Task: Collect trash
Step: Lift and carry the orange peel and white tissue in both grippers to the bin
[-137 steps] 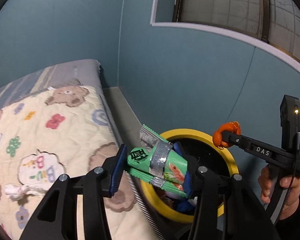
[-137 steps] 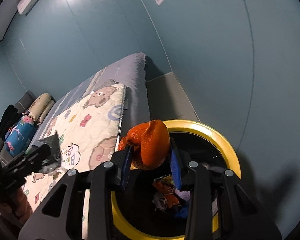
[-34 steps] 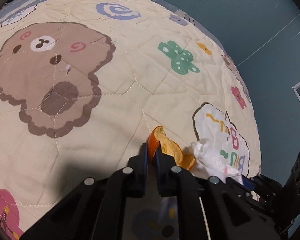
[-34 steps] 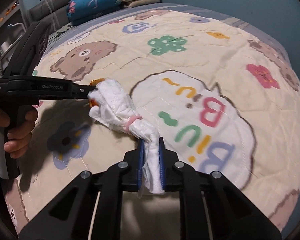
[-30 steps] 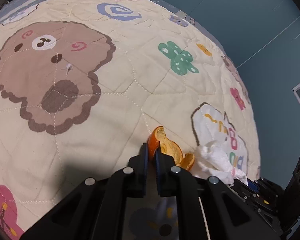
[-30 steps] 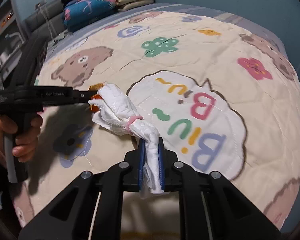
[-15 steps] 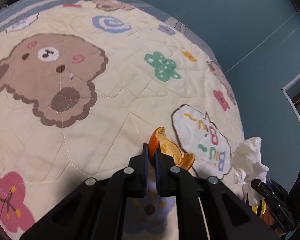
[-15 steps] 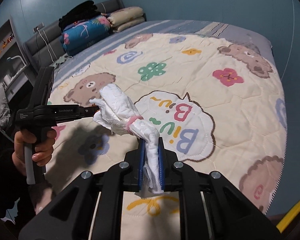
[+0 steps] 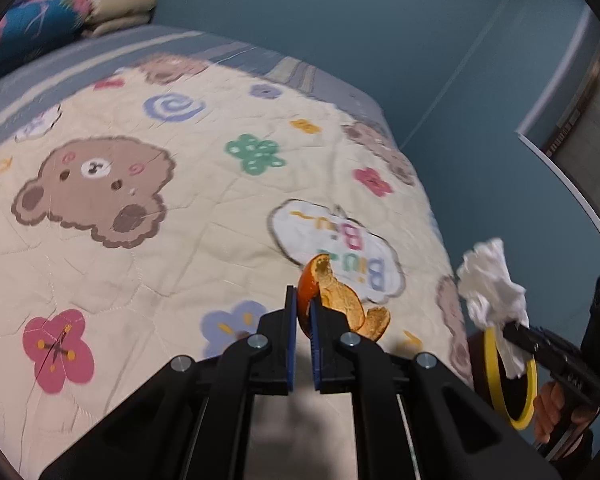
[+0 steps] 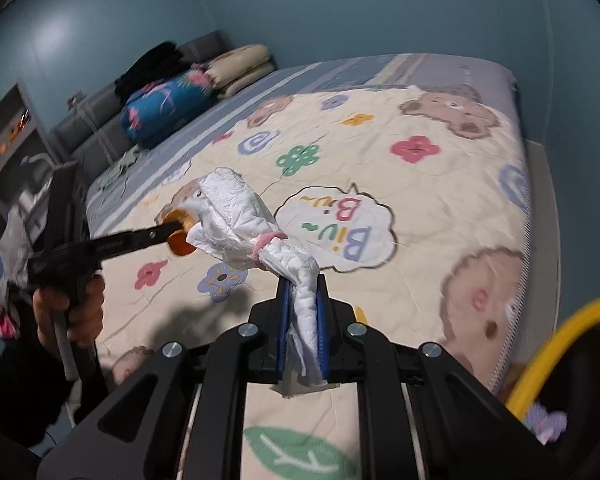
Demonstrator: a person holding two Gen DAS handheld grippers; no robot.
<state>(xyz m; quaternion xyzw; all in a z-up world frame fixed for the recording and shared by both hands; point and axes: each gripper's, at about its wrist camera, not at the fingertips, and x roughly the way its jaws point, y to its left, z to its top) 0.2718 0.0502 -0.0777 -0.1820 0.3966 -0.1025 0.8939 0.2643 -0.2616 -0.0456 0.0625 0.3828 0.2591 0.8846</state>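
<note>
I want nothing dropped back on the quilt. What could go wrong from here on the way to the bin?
The left gripper pinches only one edge of the orange peel; the rest curls free and might tear or slip out.
The right gripper grips only the tail of the white tissue wad, so the bulk could snag on the yellow bin rim.

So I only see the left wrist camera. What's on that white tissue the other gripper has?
Observer: A pink band is wrapped round the white tissue.
Operator: Is it held tight?
Observer: Yes, the right gripper is shut on its lower end.
Operator: Anything in the bin?
Observer: Inside the yellow-rimmed bin, something pale purple shows.
</note>
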